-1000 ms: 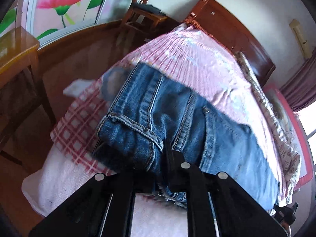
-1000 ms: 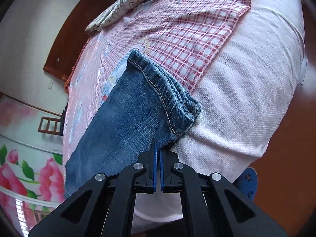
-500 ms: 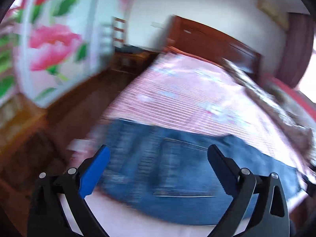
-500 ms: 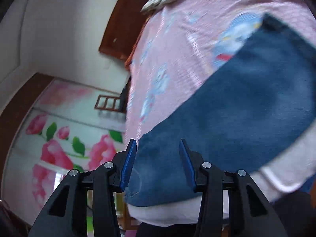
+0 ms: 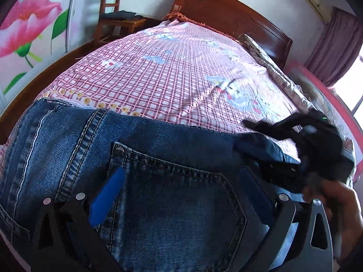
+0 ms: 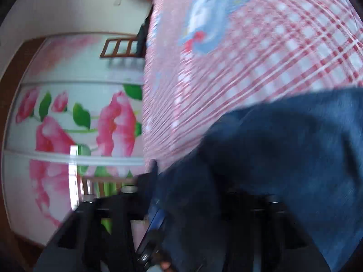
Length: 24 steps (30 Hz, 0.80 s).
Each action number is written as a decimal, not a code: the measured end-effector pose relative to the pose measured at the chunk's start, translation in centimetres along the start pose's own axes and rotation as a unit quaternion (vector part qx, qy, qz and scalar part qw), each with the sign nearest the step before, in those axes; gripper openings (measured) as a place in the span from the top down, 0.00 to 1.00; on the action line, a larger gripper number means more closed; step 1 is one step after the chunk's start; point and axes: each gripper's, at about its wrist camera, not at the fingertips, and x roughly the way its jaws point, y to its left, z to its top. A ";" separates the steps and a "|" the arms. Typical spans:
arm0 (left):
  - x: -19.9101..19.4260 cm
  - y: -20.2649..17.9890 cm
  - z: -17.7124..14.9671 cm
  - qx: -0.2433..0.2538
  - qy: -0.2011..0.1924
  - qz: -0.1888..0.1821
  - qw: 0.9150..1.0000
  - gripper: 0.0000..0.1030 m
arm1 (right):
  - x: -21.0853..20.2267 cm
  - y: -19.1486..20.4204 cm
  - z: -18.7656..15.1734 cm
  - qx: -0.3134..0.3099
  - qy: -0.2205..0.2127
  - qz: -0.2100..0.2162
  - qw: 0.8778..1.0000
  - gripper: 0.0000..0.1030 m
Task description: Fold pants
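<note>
Folded blue jeans [image 5: 158,181] lie across the near end of the bed, back pocket facing up. My left gripper [image 5: 179,195] is open and low over that pocket, its blue pads [image 5: 106,195] wide apart on either side. The right gripper [image 5: 301,149] shows at the right end of the jeans in the left wrist view, with denim bunched around it. In the blurred right wrist view the jeans [image 6: 283,158] cover the right gripper [image 6: 192,204]; I cannot tell how its jaws stand.
The bed has a pink checked sheet [image 5: 181,72] and a dark wooden headboard [image 5: 229,15]. A wooden chair [image 5: 115,15] stands at the far left by a flower-painted wardrobe [image 6: 68,124]. A patterned pillow [image 5: 270,61] lies along the right side.
Both grippers let go of the jeans and opened. The left gripper swung round and now hovers over the back pocket. The right gripper moved in against the right end of the jeans.
</note>
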 end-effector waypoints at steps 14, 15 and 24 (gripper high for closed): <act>-0.2 -0.4 -0.5 0.037 -0.017 0.016 0.999 0.02 | -10.2 -3.2 -1.6 -0.043 -0.059 -0.011 0.997 0.91; -0.2 -0.5 -0.5 0.042 -0.015 0.019 0.999 0.02 | -12.1 -2.3 -2.1 -0.065 -0.071 0.007 0.995 0.91; -1.4 -3.2 -0.8 0.095 -0.004 0.086 0.992 0.02 | -36.1 -11.3 -12.2 -0.024 -0.272 -0.099 0.957 0.58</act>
